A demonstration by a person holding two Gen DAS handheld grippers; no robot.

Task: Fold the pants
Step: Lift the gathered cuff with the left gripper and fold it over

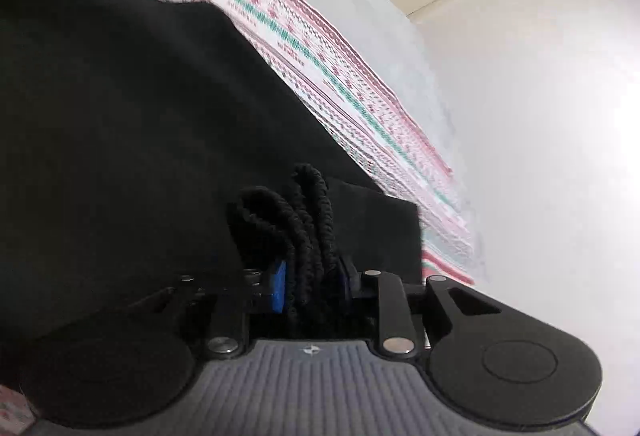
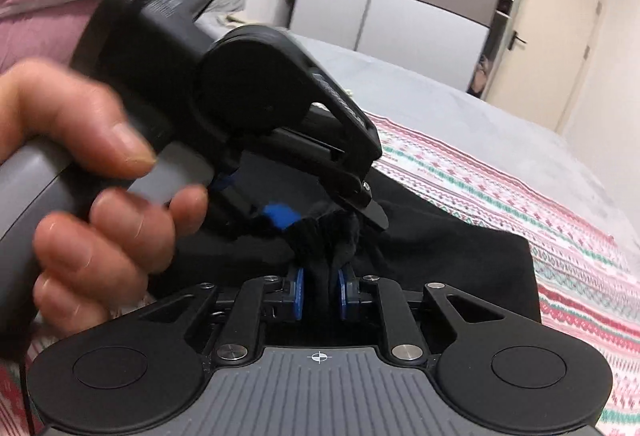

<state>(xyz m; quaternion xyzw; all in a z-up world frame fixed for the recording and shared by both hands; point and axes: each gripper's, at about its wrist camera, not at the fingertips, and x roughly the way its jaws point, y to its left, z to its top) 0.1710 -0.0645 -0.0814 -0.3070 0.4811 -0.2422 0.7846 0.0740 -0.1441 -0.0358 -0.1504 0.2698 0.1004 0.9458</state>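
My right gripper (image 2: pixel 320 294) and left gripper (image 1: pixel 312 286) each pinched the soft, limp black pants' (image 2: pixel 460 256) bunched ribbed waistband (image 1: pixel 296 220), the firmest hold.

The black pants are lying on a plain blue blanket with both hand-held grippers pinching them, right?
Not quite. The blanket is patterned in pink, white and green, as the right wrist view shows. The black pants do lie on it, pinched by the right hand-held gripper and left hand-held gripper.

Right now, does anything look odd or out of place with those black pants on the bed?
Nothing looks damaged or spilled. The black pants lie on the patterned blanket, and both grippers pinch bunched fabric close together: the right gripper and the left gripper, whose pads also trap the braided drawstring.
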